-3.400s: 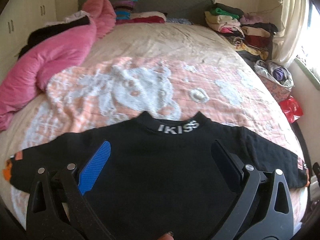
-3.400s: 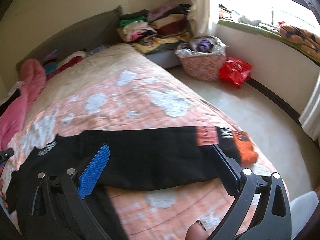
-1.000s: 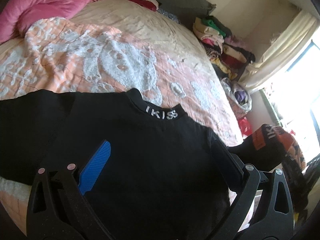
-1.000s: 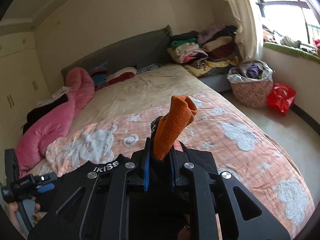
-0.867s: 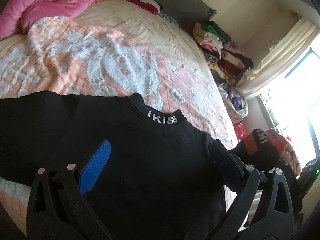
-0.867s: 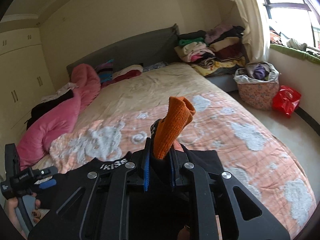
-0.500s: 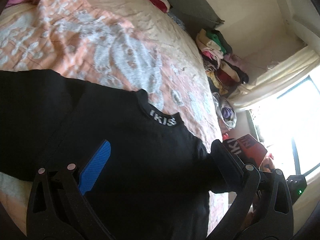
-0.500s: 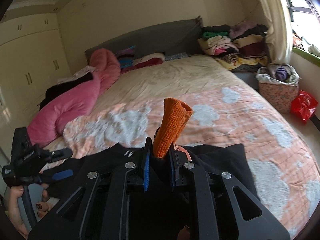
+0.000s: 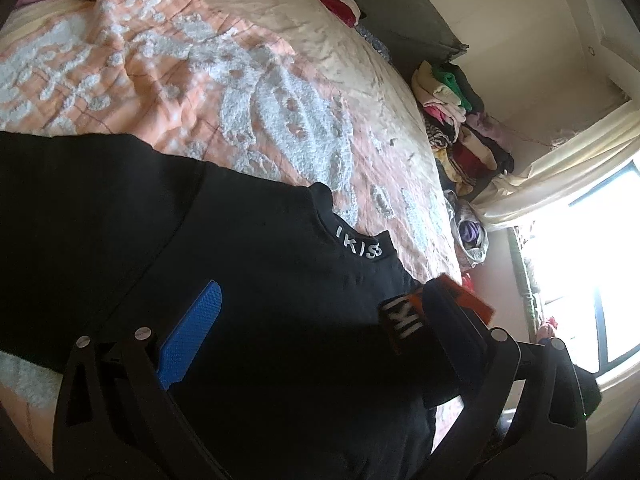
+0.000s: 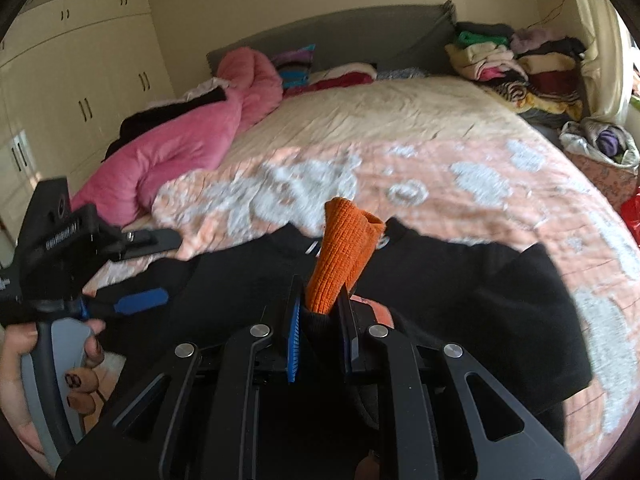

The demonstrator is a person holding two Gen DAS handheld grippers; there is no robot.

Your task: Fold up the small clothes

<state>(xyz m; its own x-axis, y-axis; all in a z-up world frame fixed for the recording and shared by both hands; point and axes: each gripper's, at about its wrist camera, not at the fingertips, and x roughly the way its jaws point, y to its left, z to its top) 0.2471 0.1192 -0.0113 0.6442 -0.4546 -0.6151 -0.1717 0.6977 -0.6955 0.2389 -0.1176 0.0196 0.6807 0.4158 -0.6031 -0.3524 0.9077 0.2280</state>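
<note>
The bed fills most of both views, its near half covered by an orange and white blanket, with a pink quilt bunched along the left side and a stack of folded clothes beside the headboard at the far right.

On the blanket lies the black sweater, spread flat across the near edge of the bed. Its long axis runs side to side across the bed, sleeve to sleeve, and its lettered collar points away toward the headboard. In the left wrist view one sleeve stretches out flat to the left. The other sleeve is lifted and brought in over the body of the sweater, its orange cuff standing upright above the collar in the right wrist view.

The right gripper is clenched on that sleeve just below the cuff, the black knit pinched between its nearly closed blue pads. The orange and black sleeve end also shows at the right of the left wrist view, though blurred there.

The left gripper hovers over the chest of the sweater with its jaws spread wide and nothing between them; whether its fingertips brush the cloth is hard to tell. A hand grips its handle at the lower left of the right wrist view.
</note>
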